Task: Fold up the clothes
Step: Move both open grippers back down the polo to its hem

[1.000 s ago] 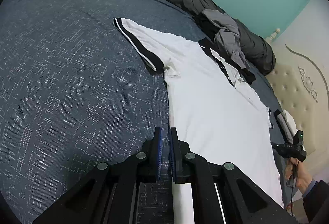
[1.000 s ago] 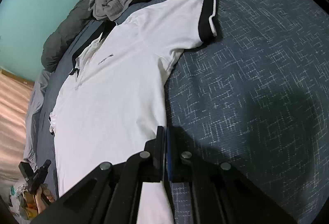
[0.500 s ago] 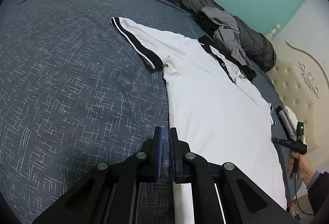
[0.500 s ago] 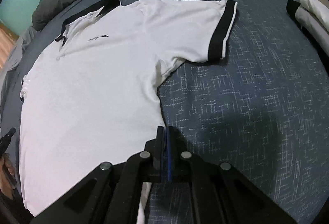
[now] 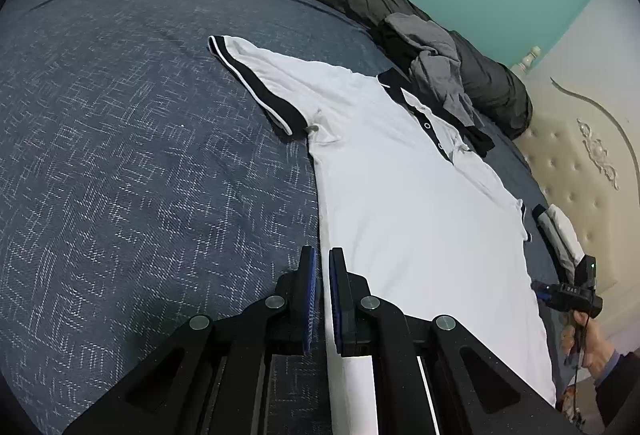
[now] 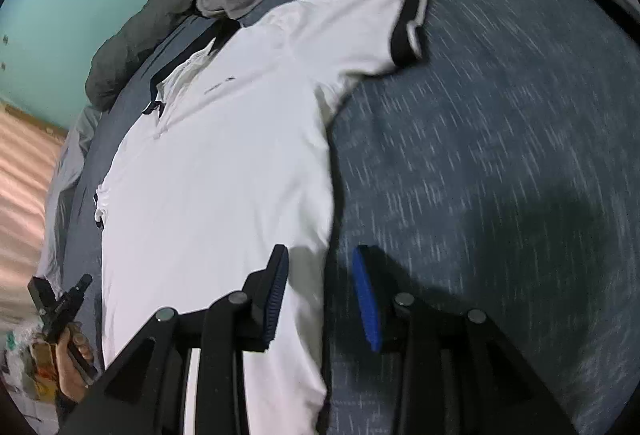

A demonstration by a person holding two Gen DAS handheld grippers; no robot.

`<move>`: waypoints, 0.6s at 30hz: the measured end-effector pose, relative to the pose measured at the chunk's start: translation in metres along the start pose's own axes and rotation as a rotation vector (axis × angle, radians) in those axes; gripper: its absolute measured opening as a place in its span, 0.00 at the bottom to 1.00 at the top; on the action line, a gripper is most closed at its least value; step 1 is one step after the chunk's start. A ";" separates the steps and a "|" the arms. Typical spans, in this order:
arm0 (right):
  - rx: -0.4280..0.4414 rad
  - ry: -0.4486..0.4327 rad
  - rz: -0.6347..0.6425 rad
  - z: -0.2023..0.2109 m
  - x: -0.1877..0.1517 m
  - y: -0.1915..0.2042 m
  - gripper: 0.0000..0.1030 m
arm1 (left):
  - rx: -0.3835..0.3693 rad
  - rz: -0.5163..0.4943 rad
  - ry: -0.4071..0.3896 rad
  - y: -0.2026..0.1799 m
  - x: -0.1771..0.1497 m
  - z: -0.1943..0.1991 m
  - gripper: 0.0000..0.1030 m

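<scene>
One white polo [image 5: 404,203], flat, unfolded.

Two grippers, one pinched, one parting

The left gripper [image 5: 323,275] sat low centre of its frame, pointing downward, jaws nearly together with a thin gap. The right gripper [image 6: 320,275], also tilted down at lower centre, had just been opening, its blue pads [image 6: 366,299] standing apart, pressing nothing.
</scene>
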State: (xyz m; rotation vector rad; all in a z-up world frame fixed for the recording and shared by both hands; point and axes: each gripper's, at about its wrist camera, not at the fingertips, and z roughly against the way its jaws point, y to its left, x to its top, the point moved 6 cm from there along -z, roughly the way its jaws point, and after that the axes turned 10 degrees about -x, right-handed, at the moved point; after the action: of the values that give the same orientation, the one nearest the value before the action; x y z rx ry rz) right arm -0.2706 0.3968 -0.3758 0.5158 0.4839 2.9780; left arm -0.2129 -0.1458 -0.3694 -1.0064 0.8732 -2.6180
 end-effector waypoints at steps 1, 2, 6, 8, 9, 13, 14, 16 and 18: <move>0.013 0.002 -0.019 -0.001 -0.002 -0.002 0.26 | 0.001 -0.002 -0.001 0.000 0.000 0.000 0.07; 0.032 0.002 -0.033 -0.003 -0.003 -0.002 0.14 | 0.003 -0.004 -0.001 0.000 0.000 0.001 0.07; 0.081 0.001 -0.057 -0.002 -0.006 0.000 0.03 | 0.002 0.001 -0.005 0.001 0.001 0.002 0.07; 0.074 -0.014 -0.060 0.003 -0.005 -0.002 0.02 | 0.001 0.000 -0.006 0.001 0.001 0.002 0.07; 0.055 -0.022 -0.059 0.005 -0.004 -0.004 0.02 | 0.001 -0.001 -0.006 0.001 0.001 0.002 0.07; 0.011 -0.014 -0.050 0.002 -0.004 -0.009 0.02 | -0.001 -0.005 -0.003 -0.001 0.002 0.000 0.07; 0.019 -0.017 -0.046 0.002 -0.004 -0.006 0.03 | -0.003 -0.005 -0.002 -0.001 0.002 0.000 0.07; 0.041 -0.019 -0.054 0.004 -0.005 -0.003 0.04 | -0.010 -0.002 -0.001 -0.002 0.003 0.000 0.07; 0.039 -0.019 -0.065 0.009 -0.010 -0.004 0.07 | -0.016 -0.005 0.002 -0.003 0.002 0.001 0.07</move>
State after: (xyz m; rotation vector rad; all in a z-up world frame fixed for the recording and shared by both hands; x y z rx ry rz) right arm -0.2580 0.4020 -0.3725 0.5206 0.5475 2.9050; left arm -0.2135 -0.1442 -0.3658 -1.0106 0.8945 -2.6206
